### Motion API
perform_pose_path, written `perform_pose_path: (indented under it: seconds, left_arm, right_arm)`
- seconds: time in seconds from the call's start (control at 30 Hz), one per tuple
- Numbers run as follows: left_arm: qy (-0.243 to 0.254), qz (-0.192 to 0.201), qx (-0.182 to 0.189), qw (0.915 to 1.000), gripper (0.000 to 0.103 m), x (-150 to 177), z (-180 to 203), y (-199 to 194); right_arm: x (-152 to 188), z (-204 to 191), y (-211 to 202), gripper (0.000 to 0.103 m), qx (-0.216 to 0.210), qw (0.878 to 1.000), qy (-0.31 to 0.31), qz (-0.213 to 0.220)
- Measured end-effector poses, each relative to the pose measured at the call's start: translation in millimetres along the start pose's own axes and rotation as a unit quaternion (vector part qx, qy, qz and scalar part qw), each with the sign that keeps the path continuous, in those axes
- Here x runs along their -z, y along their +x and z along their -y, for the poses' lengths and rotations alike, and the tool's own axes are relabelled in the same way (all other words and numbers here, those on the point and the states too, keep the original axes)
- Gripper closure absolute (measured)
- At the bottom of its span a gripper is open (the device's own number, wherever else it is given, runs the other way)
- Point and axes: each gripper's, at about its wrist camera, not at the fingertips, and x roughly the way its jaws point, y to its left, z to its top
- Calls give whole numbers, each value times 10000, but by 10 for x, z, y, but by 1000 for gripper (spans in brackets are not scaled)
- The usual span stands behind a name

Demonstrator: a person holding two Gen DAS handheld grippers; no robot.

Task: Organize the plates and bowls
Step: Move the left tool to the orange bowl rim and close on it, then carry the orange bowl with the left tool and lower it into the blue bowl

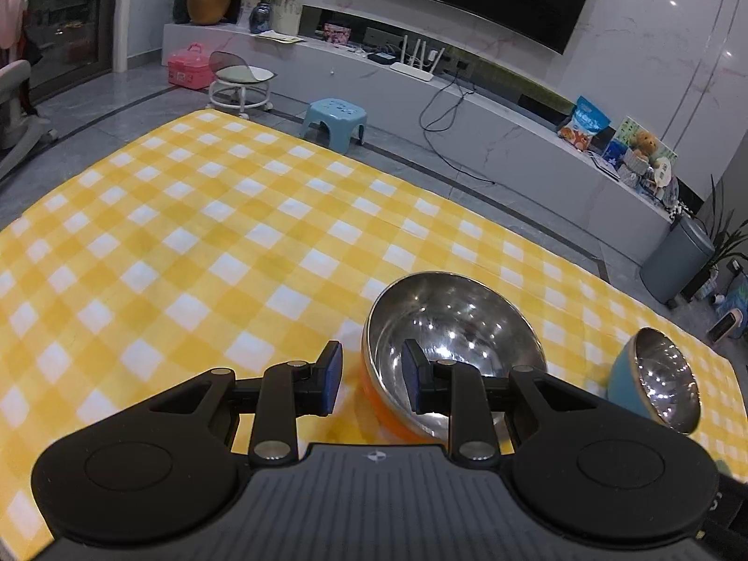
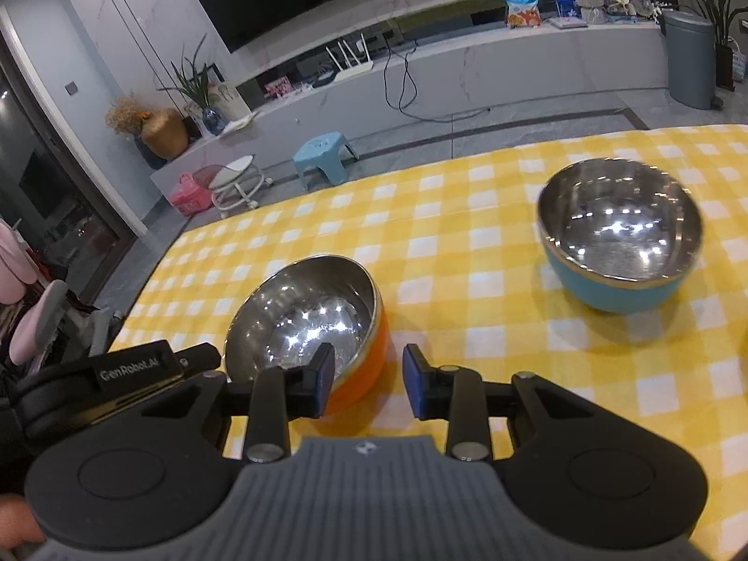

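Observation:
An orange bowl with a steel inside [image 1: 449,327] sits on the yellow checked tablecloth [image 1: 187,233]. My left gripper [image 1: 371,376] is open and straddles its left rim, one finger inside the bowl and one outside. My right gripper [image 2: 369,378] is open and straddles the same orange bowl's [image 2: 308,313] right rim. A blue bowl with a steel inside [image 2: 617,238] stands apart to the right; it also shows in the left wrist view [image 1: 654,383]. The left gripper's body [image 2: 117,374] shows at the left of the right wrist view.
The table's far edge drops to a grey tiled floor with a blue stool [image 1: 334,117], a round white stool [image 1: 238,84] and a pink box [image 1: 189,65]. A low TV bench [image 1: 467,107] runs behind. A grey bin [image 2: 689,61] stands at the right.

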Motion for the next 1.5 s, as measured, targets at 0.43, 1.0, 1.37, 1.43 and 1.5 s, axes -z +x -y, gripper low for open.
perform_pose_path:
  seconds: [0.43, 1.0, 1.37, 1.43, 1.5]
  left_arm:
    - [66, -48, 233, 9997, 74, -3, -119, 316]
    - [188, -80, 377, 9991, 97, 0, -89, 345]
    - [171, -365, 560, 9976, 97, 29, 146, -123]
    - [213, -408, 616, 9970, 97, 75, 229, -247]
    - [242, -423, 670, 9966, 97, 132, 318, -374]
  right_arm:
    - [-49, -21, 521, 74, 311, 9991, 150, -256]
    - [-81, -44, 515, 90, 300, 9982, 377, -370]
    - [-48, 65, -93, 92, 363, 9983, 390, -240]
    - [-22, 142, -268, 92, 343, 9982, 441, -214]
    - [22, 250, -460, 92, 302, 9978, 550, -210]
